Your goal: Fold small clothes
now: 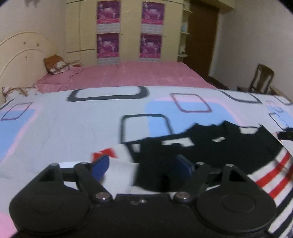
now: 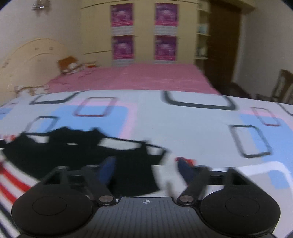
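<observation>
A small shirt (image 1: 210,152), black over the chest with white sleeves and red-and-white stripes lower down, lay spread on the patterned sheet (image 1: 73,128) of the bed, at its near edge. Beyond it a pink cover (image 1: 137,75) ran to the far wall, where four purple posters (image 1: 108,12) hung on the wardrobe.

The left gripper (image 1: 142,164) stood with its jaws wide apart over the shirt's left shoulder, where the white sleeve met the black cloth; nothing was pinched between its blue pads (image 1: 100,164). The right gripper (image 2: 146,170) was likewise spread, straddling the right shoulder seam, and held nothing. Both views were blurred, so whether the pads touched the fabric could not be told.

The step in hand looked like the opening one: both grippers lining up on the two sides of the shirt to take hold. The garment appeared flat and not yet folded. The next move would call for lowering each gripper until one pad slid under the cloth, closing on a single layer at each shoulder or sleeve, then carrying the sides inward evenly so the shirt did not bunch.
</observation>
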`<action>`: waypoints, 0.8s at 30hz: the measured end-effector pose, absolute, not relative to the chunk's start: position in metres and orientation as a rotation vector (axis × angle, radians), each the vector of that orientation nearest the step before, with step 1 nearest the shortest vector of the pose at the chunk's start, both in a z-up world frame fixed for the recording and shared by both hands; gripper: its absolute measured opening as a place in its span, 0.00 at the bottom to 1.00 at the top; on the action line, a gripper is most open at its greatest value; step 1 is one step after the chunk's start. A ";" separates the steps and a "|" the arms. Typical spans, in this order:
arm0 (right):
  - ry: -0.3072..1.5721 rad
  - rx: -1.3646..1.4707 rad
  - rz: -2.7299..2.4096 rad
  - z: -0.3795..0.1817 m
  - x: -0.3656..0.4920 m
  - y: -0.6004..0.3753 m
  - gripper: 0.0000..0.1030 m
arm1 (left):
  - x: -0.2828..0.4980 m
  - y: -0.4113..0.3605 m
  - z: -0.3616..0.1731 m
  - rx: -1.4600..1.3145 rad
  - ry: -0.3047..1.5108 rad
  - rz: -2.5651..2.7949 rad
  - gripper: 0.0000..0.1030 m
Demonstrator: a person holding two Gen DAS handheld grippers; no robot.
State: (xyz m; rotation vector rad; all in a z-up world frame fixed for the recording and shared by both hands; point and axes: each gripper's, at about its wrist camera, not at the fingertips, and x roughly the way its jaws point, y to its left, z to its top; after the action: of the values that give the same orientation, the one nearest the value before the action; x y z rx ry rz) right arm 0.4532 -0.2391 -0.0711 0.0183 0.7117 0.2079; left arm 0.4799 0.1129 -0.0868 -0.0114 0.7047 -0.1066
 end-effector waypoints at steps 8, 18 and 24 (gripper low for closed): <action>0.777 -0.069 0.409 -0.098 0.465 -0.135 0.37 | 0.499 0.036 -0.111 0.017 0.767 -0.309 0.79; 0.816 0.040 0.116 -0.108 0.471 -0.254 0.38 | 0.481 0.140 -0.122 -0.050 0.774 -0.083 0.85; 0.729 0.035 0.231 -0.083 0.437 -0.220 0.61 | 0.456 0.086 -0.090 0.003 0.649 -0.145 0.83</action>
State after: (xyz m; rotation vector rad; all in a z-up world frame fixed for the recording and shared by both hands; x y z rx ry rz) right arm 0.4368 -0.2196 -0.0830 0.0351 0.7293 0.2307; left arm 0.4555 0.0860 -0.0897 0.0032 0.6491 -0.1451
